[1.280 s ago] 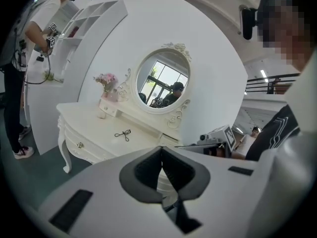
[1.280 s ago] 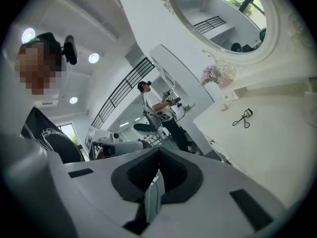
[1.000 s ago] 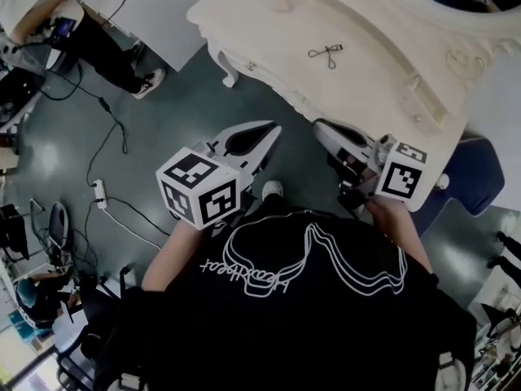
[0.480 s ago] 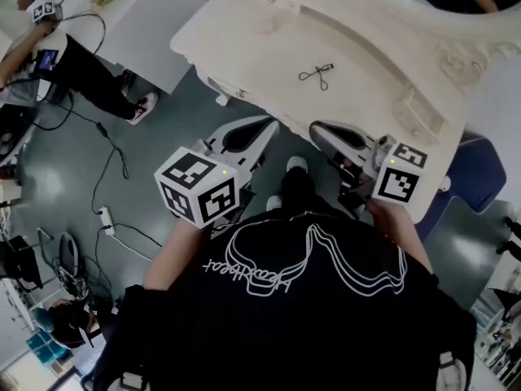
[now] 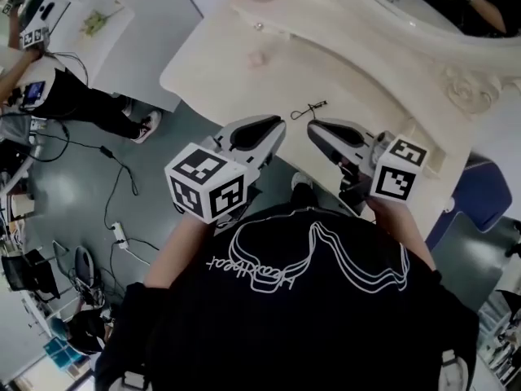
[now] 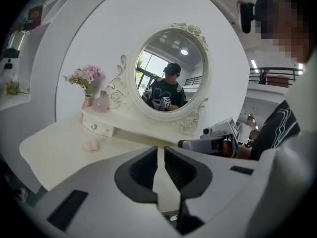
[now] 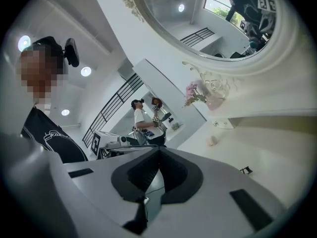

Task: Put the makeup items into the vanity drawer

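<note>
A black eyelash curler [image 5: 313,109] lies on the cream vanity top [image 5: 212,63], close to its front edge; it also shows in the right gripper view [image 7: 245,170]. A small pink makeup item [image 5: 259,58] sits farther back [image 6: 91,145]. A little drawer with a round knob [image 6: 99,128] is closed under the mirror [image 6: 168,78]. My left gripper [image 5: 277,125] [image 6: 161,150] hovers at the table's edge just left of the curler; its jaws have just been opening to a narrow slit with nothing between them. My right gripper [image 5: 313,129] [image 7: 159,150] is beside it, shut and empty.
Pink flowers in a vase [image 6: 86,78] stand at the mirror's left. Cables and a power strip [image 5: 120,235] lie on the grey floor. A person [image 5: 57,96] sits by a white table [image 5: 122,23] at the left. A blue seat [image 5: 468,190] is at the right.
Both grippers have moved forward from over the floor to the vanity's front edge, near the eyelash curler. The vanity now sits closer and more central in the head view.
</note>
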Tool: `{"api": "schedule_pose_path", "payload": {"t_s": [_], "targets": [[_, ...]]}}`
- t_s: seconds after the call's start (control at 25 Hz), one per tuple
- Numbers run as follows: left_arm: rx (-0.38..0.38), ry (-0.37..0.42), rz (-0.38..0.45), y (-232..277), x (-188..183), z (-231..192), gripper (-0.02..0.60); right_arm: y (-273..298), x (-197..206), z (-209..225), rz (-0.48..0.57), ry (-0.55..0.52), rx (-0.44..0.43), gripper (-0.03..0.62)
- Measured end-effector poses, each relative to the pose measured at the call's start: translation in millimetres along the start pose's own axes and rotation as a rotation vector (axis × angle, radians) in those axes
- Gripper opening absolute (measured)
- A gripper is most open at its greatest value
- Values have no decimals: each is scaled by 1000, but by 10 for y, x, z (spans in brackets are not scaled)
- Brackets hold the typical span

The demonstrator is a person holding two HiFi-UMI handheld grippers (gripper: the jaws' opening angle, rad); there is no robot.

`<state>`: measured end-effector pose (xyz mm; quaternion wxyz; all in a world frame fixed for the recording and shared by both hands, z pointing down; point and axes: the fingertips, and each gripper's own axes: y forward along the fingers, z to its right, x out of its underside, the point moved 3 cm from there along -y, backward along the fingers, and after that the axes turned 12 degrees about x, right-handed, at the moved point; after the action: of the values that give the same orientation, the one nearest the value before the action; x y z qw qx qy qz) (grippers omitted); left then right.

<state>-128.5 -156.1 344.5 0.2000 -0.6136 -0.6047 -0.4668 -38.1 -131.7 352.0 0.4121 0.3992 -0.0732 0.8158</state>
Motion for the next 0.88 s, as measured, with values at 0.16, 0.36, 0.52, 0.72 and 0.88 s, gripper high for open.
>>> {"api": "schedule_pose_path", "payload": {"t_s": [0.16,0.36,0.52,0.72,0.88], "targets": [[0,29,-24,88,-35,-146,81,9,-20,72,-3,5,10,5],[47,29,-81,153,-54,-198,166,-58,-51,75,-12,49,39,5],[61,79,-154,176,-35,-307,225,-17,-48,98,6,95,73,5],[104,122,-234,214,-40,-461,271,-30,-131,113,71,115,158,6],[117,157,-281,262,-86,-669,339,-62,-150,107,141,154,224,5]]}}
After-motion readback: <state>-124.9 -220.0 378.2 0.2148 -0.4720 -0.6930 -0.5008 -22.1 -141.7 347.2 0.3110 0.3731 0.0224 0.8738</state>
